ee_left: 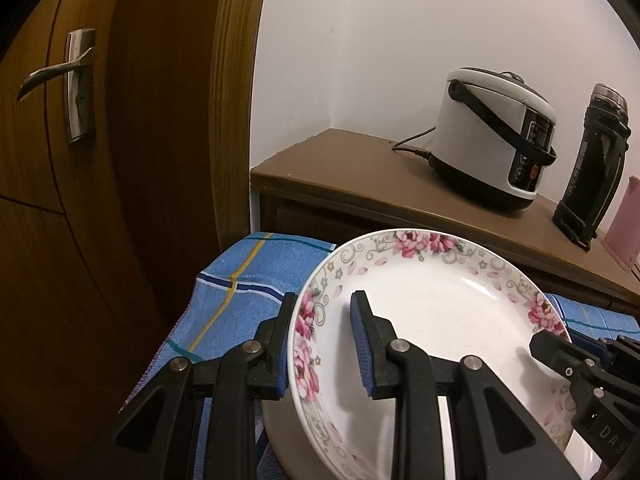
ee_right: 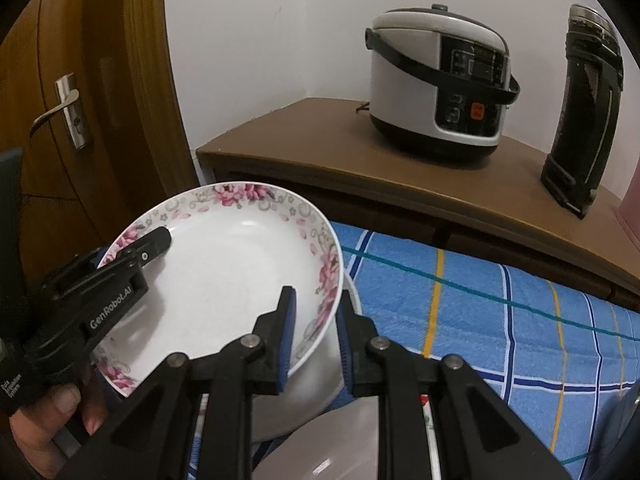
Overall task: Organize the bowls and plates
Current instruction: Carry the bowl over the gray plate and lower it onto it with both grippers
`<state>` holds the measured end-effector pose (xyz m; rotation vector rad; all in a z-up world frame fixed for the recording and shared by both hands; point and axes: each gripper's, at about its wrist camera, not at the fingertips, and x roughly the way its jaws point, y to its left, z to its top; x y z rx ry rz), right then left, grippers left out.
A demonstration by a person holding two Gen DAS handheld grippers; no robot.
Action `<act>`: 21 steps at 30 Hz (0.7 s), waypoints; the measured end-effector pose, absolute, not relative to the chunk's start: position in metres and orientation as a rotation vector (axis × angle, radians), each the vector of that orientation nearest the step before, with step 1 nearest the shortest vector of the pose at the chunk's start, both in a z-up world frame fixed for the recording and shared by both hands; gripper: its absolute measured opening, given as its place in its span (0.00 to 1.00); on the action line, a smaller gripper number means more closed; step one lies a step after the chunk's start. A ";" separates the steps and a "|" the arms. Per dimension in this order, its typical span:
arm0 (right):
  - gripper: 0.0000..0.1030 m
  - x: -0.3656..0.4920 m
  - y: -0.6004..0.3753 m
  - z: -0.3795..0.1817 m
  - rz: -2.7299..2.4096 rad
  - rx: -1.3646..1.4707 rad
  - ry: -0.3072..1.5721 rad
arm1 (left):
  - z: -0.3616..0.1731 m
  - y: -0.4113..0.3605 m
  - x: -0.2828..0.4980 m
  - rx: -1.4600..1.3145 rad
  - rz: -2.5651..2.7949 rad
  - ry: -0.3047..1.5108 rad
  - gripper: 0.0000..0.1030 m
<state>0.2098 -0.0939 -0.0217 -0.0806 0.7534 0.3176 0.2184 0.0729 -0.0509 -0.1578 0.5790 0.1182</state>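
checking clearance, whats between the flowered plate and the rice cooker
Only blue checked cloth, then the bare brown cabinet top; nothing stands between the flowered plate and the rice cooker. Clearest in the right wrist view.

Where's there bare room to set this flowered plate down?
Free: blue checked cloth right of the dishes, below the wooden cabinet; also the cabinet's left end. Crowded: white dishes under the flowered plate, and around the rice cooker.

Both cameras ride on the grippers, looking forward and downward along their fingers, very near the flowered plate (ee_left: 432, 320). The left wrist view sits at the plate's left rim, the right wrist view at its right rim. They share the plate, the blue cloth (ee_right: 500, 304), the far rice cooker (ee_left: 492, 140), and the door (ee_right: 80, 80) on the left.
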 end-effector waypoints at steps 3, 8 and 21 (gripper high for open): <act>0.19 0.212 -0.093 -0.022 0.315 -0.093 0.767 | -0.052 0.072 0.219 -0.156 0.117 0.587 0.28; 0.19 0.215 -0.090 -0.022 0.309 -0.121 0.786 | -0.055 0.075 0.222 -0.172 0.105 0.614 0.28; 0.19 0.224 -0.084 -0.027 0.301 -0.155 0.826 | -0.059 0.076 0.229 -0.187 0.093 0.680 0.28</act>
